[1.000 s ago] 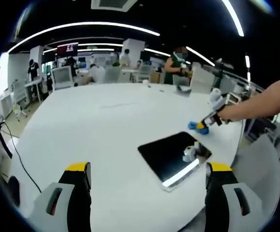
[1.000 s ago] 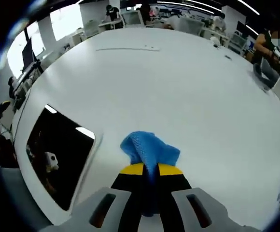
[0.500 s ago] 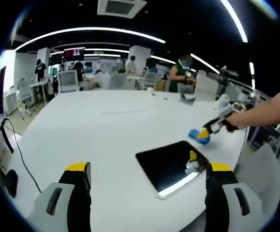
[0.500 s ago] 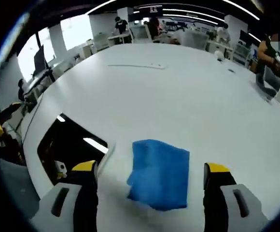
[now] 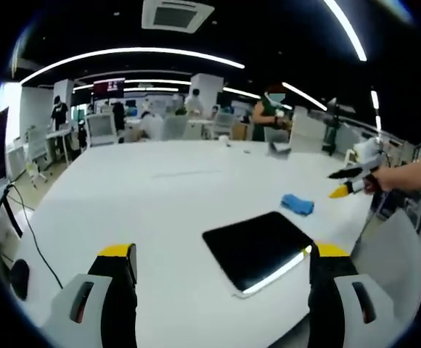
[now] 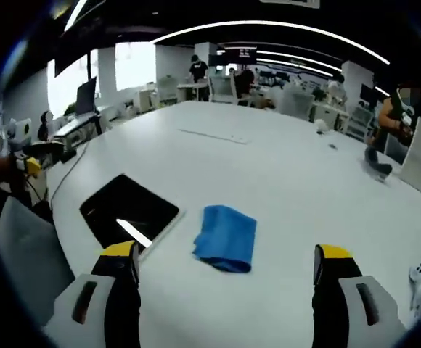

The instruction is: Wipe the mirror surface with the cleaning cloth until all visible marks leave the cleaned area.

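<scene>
The mirror [image 5: 257,245] is a dark rectangular plate lying flat near the white table's [image 5: 145,210] edge; in the right gripper view the mirror [image 6: 128,211] reflects a ceiling light. The folded blue cloth [image 6: 225,237] rests on the table just beside the mirror, free of any grip. In the left gripper view the blue cloth [image 5: 297,204] lies beyond the mirror's far corner. My left gripper [image 5: 218,264] stands open above the table, nothing between its jaws. My right gripper [image 6: 229,267] is open too, raised back from the cloth. In the left gripper view the right gripper [image 5: 345,187] hovers to the right, off the cloth.
A black cable [image 5: 25,239] trails along the table's left side. Small items [image 6: 376,169] sit at the far end of the table. Chair backs [image 5: 390,268] stand at the table's near edge. People and desks fill the office behind.
My right gripper opened and let the blue cloth drop on the table beside the mirror, then drew up and away from it. My left gripper stayed open, shifting little.
</scene>
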Demonstrator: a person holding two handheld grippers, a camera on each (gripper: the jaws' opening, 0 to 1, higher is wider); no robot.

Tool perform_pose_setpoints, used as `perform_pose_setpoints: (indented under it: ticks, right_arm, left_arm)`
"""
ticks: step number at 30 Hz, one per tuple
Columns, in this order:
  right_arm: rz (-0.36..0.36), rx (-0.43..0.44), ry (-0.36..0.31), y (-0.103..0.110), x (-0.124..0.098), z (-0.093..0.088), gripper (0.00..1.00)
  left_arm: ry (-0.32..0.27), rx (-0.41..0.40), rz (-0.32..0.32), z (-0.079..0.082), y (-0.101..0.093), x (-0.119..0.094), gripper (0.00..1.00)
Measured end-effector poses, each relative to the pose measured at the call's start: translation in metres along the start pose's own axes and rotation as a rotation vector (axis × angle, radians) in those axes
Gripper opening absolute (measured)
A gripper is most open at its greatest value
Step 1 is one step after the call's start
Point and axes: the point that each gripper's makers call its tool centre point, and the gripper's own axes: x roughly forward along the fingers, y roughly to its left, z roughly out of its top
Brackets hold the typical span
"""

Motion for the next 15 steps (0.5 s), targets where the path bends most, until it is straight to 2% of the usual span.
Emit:
perform_pose_setpoints:
  ticks: [1, 3, 5, 7, 9, 12, 15]
  right_arm:
    - [0.0, -0.004, 0.001, 0.002, -0.003, -0.006, 1.0]
    - [0.002, -0.011, 0.006, 0.007, -0.007, -0.013, 1.0]
    - [0.004, -0.026, -0.003, 0.011, -0.01, -0.018, 1.0]
    - [0.003, -0.037, -0.02, 0.013, -0.012, -0.021, 1.0]
    - [-0.008, -0.019, -0.025, 0.013, -0.015, -0.028, 1.0]
    - [-0.009, 0.002, -0.023, 0.02, -0.021, -0.038, 1.0]
    - [-0.015, -0.04, 0.0, 0.027, -0.024, -0.051, 1.0]
  left_arm:
    - [-0.017, -0.002, 0.007, 0.002, 0.0, -0.002, 1.0]
    - [-0.009, -0.02, 0.014, -0.001, -0.001, -0.007, 1.0]
    - [-0.018, -0.001, 0.008, -0.004, -0.002, -0.008, 1.0]
    - [-0.011, 0.025, -0.004, -0.009, -0.002, -0.006, 1.0]
    - [0.01, 0.015, -0.022, -0.016, -0.002, -0.004, 1.0]
    - [-0.023, 0.037, -0.03, -0.01, -0.005, -0.007, 1.0]
    - [-0.015, 0.043, -0.033, -0.014, -0.005, -0.005, 1.0]
